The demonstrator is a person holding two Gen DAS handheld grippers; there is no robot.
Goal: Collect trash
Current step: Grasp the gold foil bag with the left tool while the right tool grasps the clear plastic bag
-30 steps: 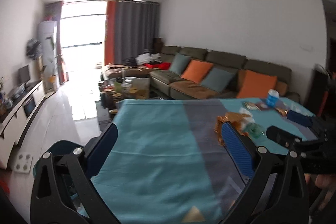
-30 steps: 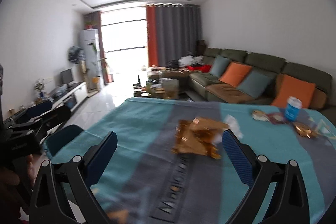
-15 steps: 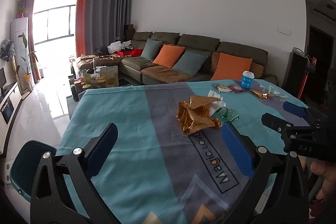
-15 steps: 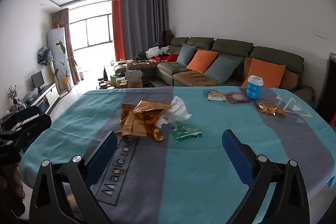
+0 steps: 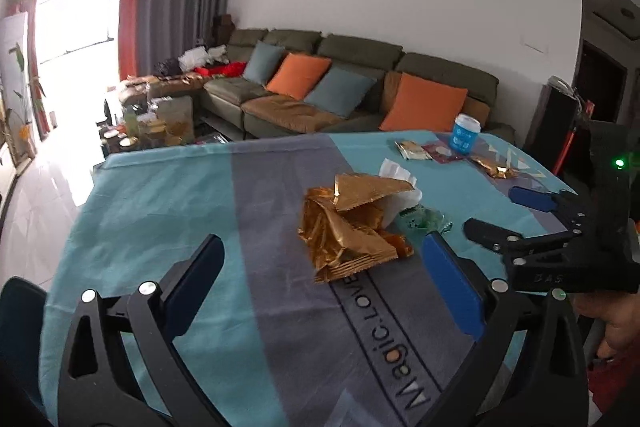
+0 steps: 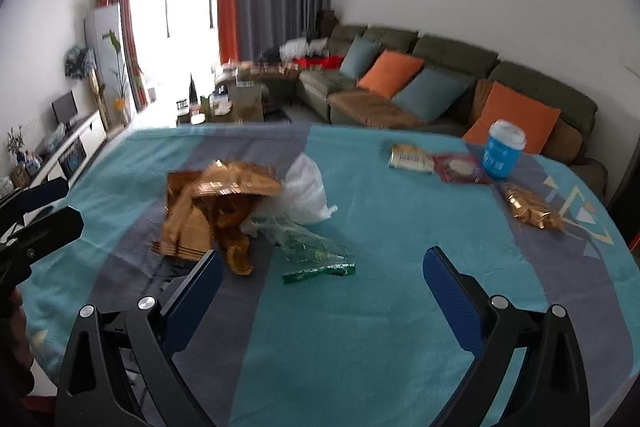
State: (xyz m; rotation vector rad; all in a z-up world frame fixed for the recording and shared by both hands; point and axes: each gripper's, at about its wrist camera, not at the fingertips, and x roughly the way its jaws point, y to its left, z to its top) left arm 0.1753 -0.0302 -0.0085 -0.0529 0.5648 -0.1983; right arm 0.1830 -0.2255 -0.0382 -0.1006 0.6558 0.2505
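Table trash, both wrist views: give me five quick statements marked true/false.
1. Both tools are open and hold nothing. True: left tool, right tool.
2. The blue cup lies on its side. False: it stands upright.
3. The gold wrapper pile sits on the grey stripe of the tablecloth. True.
4. The green wrapper is on the sofa. False: it lies on the tablecloth beside the pile.
5. A white crumpled bag touches the gold pile. True.
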